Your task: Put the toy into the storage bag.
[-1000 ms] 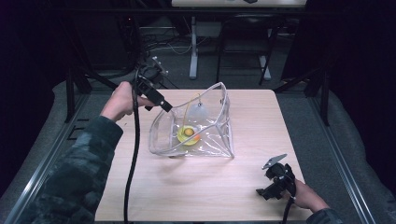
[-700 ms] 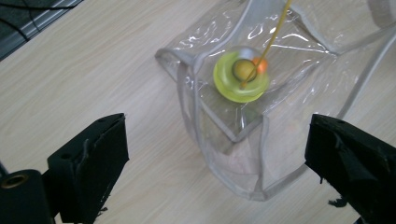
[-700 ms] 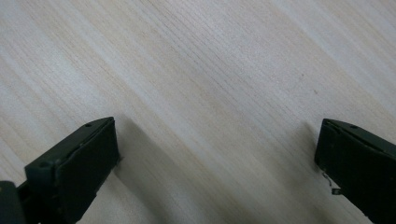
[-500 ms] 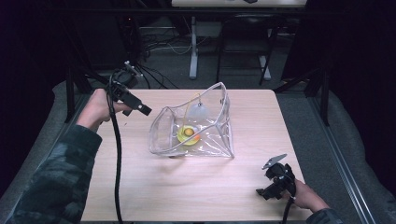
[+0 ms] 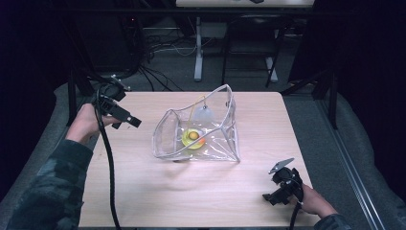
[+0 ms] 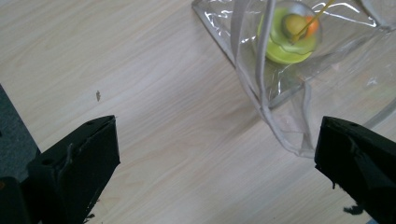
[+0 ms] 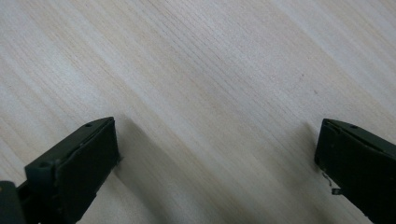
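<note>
Left gripper (image 5: 134, 122) jaws spread wide, just been opening, nothing between them; bare table (image 5: 143, 191) under gap. Clear plastic bag (image 5: 201, 129) just beside it at 3 o'clock, apart from jaws, standing open at table centre. Yellow-green toy (image 5: 193, 138) lying inside bag.

Right gripper (image 5: 275, 197) jaws wide apart, empty, resting over bare wood at table's 5 o'clock, well apart from bag.
</note>
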Action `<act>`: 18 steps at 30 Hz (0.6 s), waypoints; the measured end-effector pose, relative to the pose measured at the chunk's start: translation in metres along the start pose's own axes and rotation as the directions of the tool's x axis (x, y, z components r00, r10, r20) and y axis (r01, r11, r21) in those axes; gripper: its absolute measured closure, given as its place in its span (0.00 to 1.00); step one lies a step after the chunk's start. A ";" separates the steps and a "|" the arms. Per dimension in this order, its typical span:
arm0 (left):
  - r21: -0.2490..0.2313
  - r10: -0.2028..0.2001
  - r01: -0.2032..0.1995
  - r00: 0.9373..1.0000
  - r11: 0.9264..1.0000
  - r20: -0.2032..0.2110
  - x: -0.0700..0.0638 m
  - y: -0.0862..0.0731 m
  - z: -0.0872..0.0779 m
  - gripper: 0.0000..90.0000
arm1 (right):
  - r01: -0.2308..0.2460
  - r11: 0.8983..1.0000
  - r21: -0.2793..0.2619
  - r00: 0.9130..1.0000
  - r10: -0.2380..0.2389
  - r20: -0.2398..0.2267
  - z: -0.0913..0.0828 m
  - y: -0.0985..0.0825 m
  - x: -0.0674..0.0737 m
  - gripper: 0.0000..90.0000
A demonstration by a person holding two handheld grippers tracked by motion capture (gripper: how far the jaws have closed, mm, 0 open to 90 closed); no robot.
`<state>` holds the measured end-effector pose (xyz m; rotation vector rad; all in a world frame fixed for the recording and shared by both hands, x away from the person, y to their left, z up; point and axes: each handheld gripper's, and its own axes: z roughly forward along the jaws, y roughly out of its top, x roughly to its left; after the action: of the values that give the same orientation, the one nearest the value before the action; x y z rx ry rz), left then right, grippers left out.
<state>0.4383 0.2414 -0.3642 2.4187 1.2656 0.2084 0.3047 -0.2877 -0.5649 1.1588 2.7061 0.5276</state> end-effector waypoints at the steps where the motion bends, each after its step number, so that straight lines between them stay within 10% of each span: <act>1: 0.002 -0.006 0.006 1.000 1.000 0.002 0.001 -0.002 0.002 0.00 | 0.000 1.000 0.000 1.000 0.000 0.000 0.000 0.000 0.000 0.00; 18: 0.043 -0.066 0.065 0.997 0.997 0.029 0.014 -0.047 0.047 0.00 | -0.004 1.000 -0.004 1.000 0.004 0.000 0.000 0.000 0.000 0.00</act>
<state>0.4253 0.2633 -0.4269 2.4019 1.3464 0.1275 0.3047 -0.2874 -0.5654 1.1627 2.7020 0.5336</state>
